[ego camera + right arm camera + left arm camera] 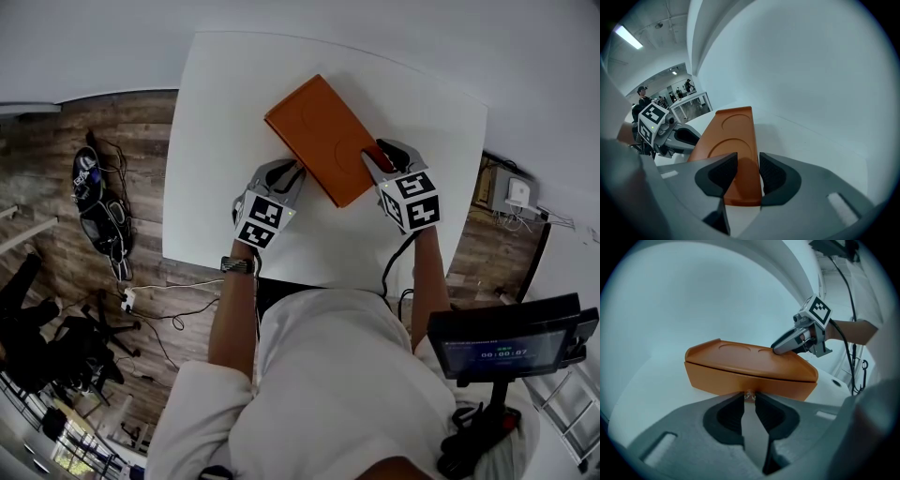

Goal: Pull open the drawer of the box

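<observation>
Orange box (323, 136) on the white tabletop (216, 141), its drawer (717, 380) seemingly shut. The drawer knob (749, 394) is pinched by the left gripper's (749, 398) fingers; the right gripper's (748, 161) parted fingers are laid on the lid (731, 126). A straight, level pull is advised.

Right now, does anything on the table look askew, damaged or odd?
Nothing stands out. The orange box lies intact on the white table, drawer shut; left tongs pinch its knob, right tongs rest open on its top.
</observation>
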`<action>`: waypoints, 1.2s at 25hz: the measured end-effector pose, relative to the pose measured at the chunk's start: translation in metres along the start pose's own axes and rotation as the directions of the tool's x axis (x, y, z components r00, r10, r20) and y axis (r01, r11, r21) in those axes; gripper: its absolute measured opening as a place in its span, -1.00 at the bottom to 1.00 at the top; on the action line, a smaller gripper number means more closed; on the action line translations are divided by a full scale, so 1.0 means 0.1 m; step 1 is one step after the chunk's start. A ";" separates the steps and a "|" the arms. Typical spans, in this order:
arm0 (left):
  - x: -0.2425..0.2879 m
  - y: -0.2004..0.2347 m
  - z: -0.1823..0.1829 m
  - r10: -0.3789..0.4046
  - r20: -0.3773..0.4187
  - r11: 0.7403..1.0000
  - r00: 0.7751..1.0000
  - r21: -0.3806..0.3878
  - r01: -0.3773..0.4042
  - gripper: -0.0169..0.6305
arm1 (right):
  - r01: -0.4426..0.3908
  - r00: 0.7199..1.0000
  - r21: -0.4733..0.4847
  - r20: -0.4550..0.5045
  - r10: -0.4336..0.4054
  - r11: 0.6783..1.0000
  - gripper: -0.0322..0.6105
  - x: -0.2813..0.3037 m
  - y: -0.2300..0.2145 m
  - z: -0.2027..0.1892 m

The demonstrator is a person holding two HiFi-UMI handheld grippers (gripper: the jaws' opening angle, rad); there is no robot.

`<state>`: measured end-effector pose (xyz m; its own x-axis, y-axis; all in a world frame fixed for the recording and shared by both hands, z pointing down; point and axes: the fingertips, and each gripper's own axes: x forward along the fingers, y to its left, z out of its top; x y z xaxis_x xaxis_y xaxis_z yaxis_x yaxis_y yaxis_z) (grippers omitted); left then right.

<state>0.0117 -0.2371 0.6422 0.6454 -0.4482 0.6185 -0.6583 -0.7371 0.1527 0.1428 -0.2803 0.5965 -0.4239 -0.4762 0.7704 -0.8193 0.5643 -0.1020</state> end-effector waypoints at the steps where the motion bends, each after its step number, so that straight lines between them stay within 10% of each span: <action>1: -0.02 0.01 -0.01 0.001 -0.001 1.000 1.000 -0.005 -0.001 -0.71 | 0.000 1.000 0.001 -0.001 0.000 1.000 -0.43 0.01 0.00 0.00; 30: -0.53 0.05 -0.40 0.058 -0.041 0.997 0.997 -0.046 -0.060 -0.71 | 0.024 1.000 0.021 0.015 -0.024 0.999 -0.42 -0.04 0.04 0.00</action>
<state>-0.0415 -0.1971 0.6408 0.5895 -0.4692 0.6576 -0.7131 -0.6847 0.1507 0.1413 -0.2767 0.5928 -0.4096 -0.4996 0.7633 -0.8372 0.5382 -0.0971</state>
